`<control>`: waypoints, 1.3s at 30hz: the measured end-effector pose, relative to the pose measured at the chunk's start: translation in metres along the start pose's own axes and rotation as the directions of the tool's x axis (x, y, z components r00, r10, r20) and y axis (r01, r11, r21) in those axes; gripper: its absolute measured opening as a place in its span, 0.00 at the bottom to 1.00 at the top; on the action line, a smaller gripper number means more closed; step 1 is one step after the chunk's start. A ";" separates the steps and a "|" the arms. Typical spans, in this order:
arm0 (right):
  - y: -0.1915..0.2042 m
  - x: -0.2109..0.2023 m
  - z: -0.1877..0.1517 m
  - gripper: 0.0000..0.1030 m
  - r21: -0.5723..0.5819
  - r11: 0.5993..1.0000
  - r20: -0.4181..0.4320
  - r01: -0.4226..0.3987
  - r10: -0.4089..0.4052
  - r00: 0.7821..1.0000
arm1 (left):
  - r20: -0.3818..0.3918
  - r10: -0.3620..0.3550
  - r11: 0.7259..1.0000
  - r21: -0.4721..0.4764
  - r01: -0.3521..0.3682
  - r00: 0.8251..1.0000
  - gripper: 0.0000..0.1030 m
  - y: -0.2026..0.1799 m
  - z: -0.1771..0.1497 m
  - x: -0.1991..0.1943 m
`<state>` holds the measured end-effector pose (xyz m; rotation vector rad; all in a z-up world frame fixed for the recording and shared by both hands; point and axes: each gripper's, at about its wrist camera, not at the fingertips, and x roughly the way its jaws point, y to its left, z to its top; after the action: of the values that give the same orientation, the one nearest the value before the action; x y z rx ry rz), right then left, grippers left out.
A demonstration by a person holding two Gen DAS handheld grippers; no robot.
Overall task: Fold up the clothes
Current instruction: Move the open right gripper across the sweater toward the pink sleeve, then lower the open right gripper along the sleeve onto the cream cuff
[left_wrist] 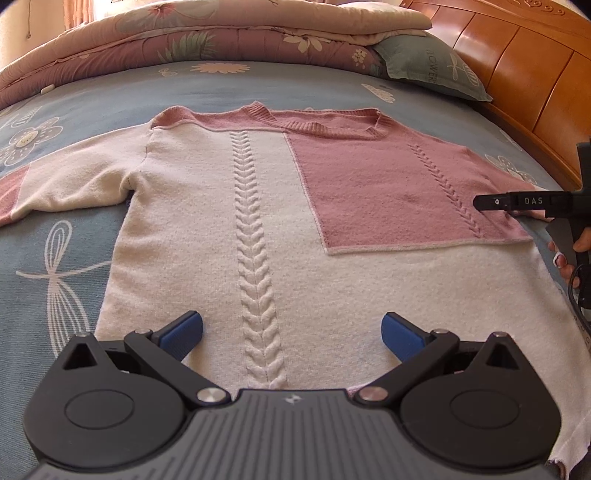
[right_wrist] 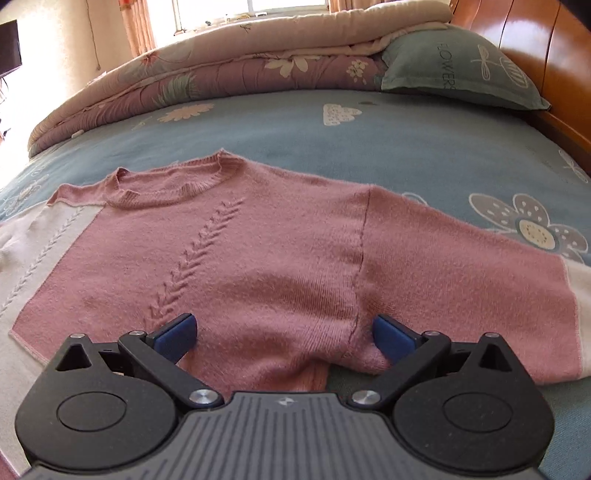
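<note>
A pink and cream knit sweater lies flat, front up, on the bed, neck toward the far side. My left gripper is open just above the cream lower body, straddling the cable stitch. My right gripper is open over the pink part near the armpit seam, with the pink sleeve stretching to the right. The right gripper also shows in the left wrist view at the sweater's right edge. The cream left sleeve lies spread out to the left.
The bed has a blue flowered sheet. A folded pink quilt and a grey-green pillow lie at the far side. A wooden headboard runs along the right. A window is behind the quilt.
</note>
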<state>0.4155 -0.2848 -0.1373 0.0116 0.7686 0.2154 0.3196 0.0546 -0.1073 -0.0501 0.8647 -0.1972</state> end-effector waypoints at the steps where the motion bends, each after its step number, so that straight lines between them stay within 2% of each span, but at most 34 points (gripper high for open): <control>1: 0.002 -0.003 -0.002 1.00 -0.021 1.000 -0.003 0.007 -0.007 1.000 | 0.000 -0.001 1.000 -0.001 0.001 1.000 0.99 0.000 0.000 0.000; 3: 0.001 -0.013 -0.002 1.00 -0.029 1.000 0.014 0.008 -0.007 1.000 | 0.001 -0.004 1.000 -0.005 0.004 1.000 0.99 0.001 0.000 0.001; 5: -0.004 -0.024 0.001 1.00 -0.002 1.000 0.066 0.004 -0.004 0.998 | 0.001 -0.005 1.000 -0.006 0.005 1.000 0.99 0.001 0.000 0.001; 13: -0.041 -0.026 -0.007 1.00 0.103 0.994 0.028 0.041 -0.044 0.999 | 0.004 -0.017 1.000 -0.014 0.017 1.000 0.99 0.001 0.000 -0.002; 18: -0.073 -0.049 0.007 1.00 0.248 0.969 0.109 -0.002 -0.026 0.994 | 0.013 -0.045 0.999 -0.011 0.045 0.999 0.99 -0.002 -0.001 -0.005; 21: -0.086 -0.041 0.012 1.00 0.302 0.953 0.071 -0.029 0.008 0.997 | 0.004 -0.036 0.999 0.002 0.036 0.999 0.99 -0.004 -0.001 -0.002; 23: -0.096 -0.031 0.003 1.00 0.348 0.937 0.011 -0.038 0.036 0.999 | 0.002 -0.032 0.999 0.003 0.032 0.999 0.99 -0.005 -0.001 -0.001; 25: -0.104 -0.033 -0.006 1.00 0.360 0.932 0.032 -0.052 0.043 0.999 | 0.003 -0.034 0.999 0.000 0.034 0.999 0.99 -0.004 -0.001 -0.002; 30: -0.131 -0.050 -0.006 1.00 0.464 0.886 0.082 -0.016 -0.025 0.996 | 0.003 -0.035 0.999 -0.001 0.035 0.999 0.99 -0.003 -0.002 -0.002; 31: -0.138 -0.050 -0.007 1.00 0.485 0.874 0.066 -0.011 -0.024 0.998 | 0.003 -0.034 0.999 0.001 0.034 0.999 0.99 -0.004 -0.002 -0.001; 35: -0.158 -0.058 -0.016 1.00 0.505 0.863 0.064 0.004 -0.042 0.997 | 0.001 -0.032 0.999 0.002 0.032 0.999 0.99 -0.004 -0.001 -0.001; 38: -0.165 -0.071 -0.009 1.00 0.534 0.845 0.098 0.030 -0.098 0.990 | 0.001 -0.029 1.000 0.004 0.029 1.000 0.99 -0.005 -0.001 0.000; 39: -0.168 -0.071 -0.005 1.00 0.538 0.843 0.111 0.019 -0.093 0.989 | 0.002 -0.027 1.000 0.005 0.027 1.000 0.99 -0.006 -0.001 0.000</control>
<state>0.3944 -0.4638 -0.1067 0.5327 0.6732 -0.0646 0.3178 0.0491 -0.1078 -0.0571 0.8619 -0.2250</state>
